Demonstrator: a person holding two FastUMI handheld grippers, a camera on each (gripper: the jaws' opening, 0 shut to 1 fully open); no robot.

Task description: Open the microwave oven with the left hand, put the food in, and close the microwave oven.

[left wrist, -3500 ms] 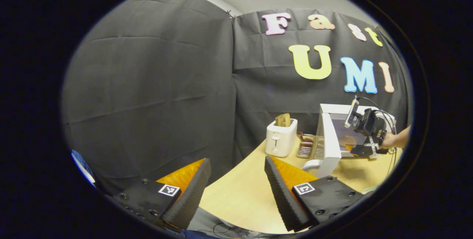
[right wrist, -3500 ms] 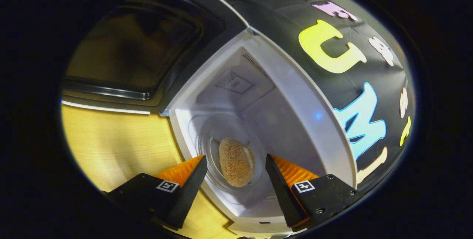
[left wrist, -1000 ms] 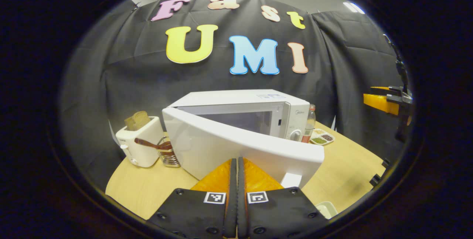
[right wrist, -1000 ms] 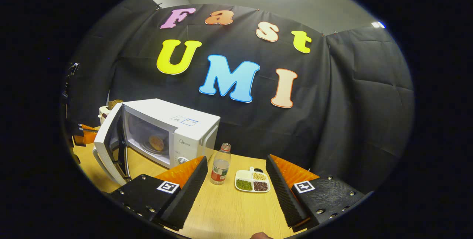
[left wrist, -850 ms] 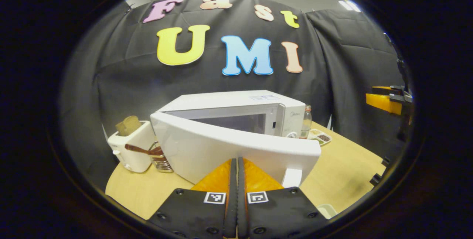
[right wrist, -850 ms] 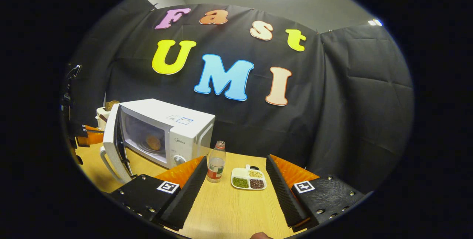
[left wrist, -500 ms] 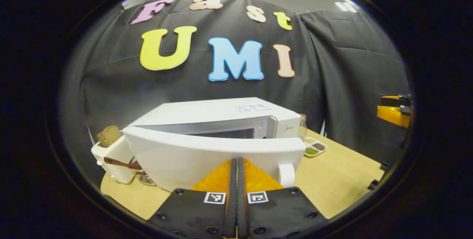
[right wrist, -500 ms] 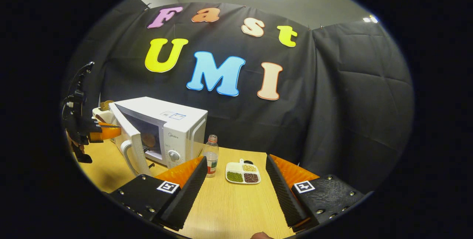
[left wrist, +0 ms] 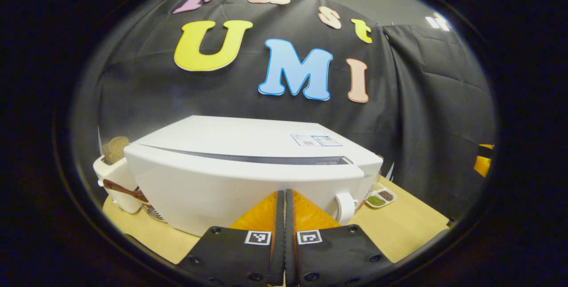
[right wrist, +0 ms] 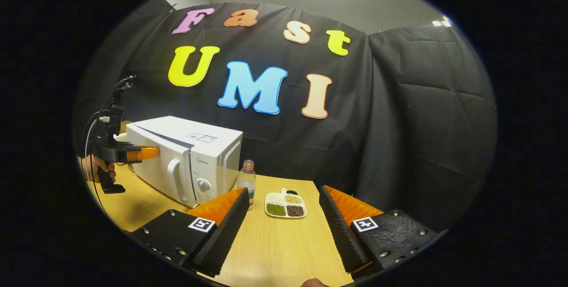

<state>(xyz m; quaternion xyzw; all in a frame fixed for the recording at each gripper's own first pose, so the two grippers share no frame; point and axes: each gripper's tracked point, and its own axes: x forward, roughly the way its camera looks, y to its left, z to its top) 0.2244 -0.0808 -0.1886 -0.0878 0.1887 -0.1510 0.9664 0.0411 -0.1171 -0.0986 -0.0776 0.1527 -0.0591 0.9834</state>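
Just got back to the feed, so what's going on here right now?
The left tool, fingers pressed together, pushes its tips against the white microwave oven's door, which is nearly shut, with a thin dark gap left along its top edge. In the right gripper view a hand holds that tool at the door. The right tool is open and holds nothing, above the light wooden table, back from a clear plastic bottle and a white divided dish of beans.

We are in a staged recording booth: black cloth [right wrist: 421, 114] hangs behind a wooden table [right wrist: 275, 247]. On the table, kitchen props surround a microwave [right wrist: 177, 154]: toaster [left wrist: 108, 176] left, bottle [right wrist: 245, 182] and snack tray [right wrist: 285, 205] right.
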